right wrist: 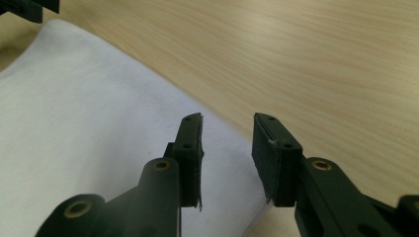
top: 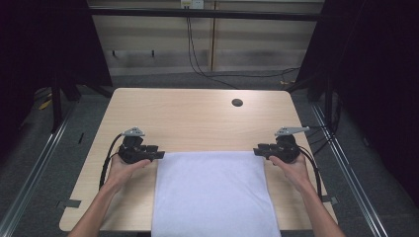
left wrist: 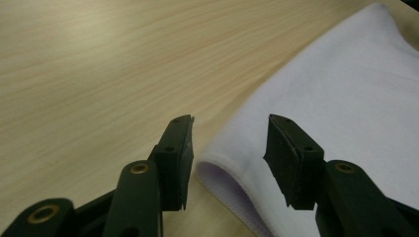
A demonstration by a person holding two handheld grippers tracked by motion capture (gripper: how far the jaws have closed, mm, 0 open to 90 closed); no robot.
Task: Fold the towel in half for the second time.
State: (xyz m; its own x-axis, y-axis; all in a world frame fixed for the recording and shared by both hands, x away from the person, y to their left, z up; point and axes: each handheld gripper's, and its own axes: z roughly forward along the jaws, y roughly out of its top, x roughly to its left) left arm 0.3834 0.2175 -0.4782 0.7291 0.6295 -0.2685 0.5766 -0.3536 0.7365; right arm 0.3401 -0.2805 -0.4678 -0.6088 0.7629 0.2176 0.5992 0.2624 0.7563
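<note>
So the biggest thing here is the wooden table point(top: 197, 118), light grain, with a small dark round hole point(top: 237, 102) well beyond both tools, nearer the right one. Lying flat on the table is a white towel point(top: 212, 192), spread between the two hands and running back toward the person, right off the near edge. Its far edge lines up pretty much with both tools.

The left gripper point(top: 157, 154) sits at the towel's far left corner, held by the left hand point(top: 123, 168), pointing inward toward the cloth. In the left gripper view point(left wrist: 230, 143) its jaws are spread apart with nothing pinched between them. The towel point(left wrist: 346, 113) corner sits right in the gap, with a folded edge lifting a bit under the tips, one jaw over bare wood and the other over the cloth. Can't tell if the jaws actually touch the fabric.

The right gripper point(top: 258, 150) mirrors that at the far right corner, in the right hand point(top: 291, 168), also pointing inward. In the right gripper view point(right wrist: 227, 148) its jaws are apart too, a slightly narrower gap, holding nothing. The towel point(right wrist: 89, 133) corner lies below and between them, the left jaw over cloth and the other over wood.

Each tool has a grey plate on top and a black cable trailing back along the wrist.
</note>
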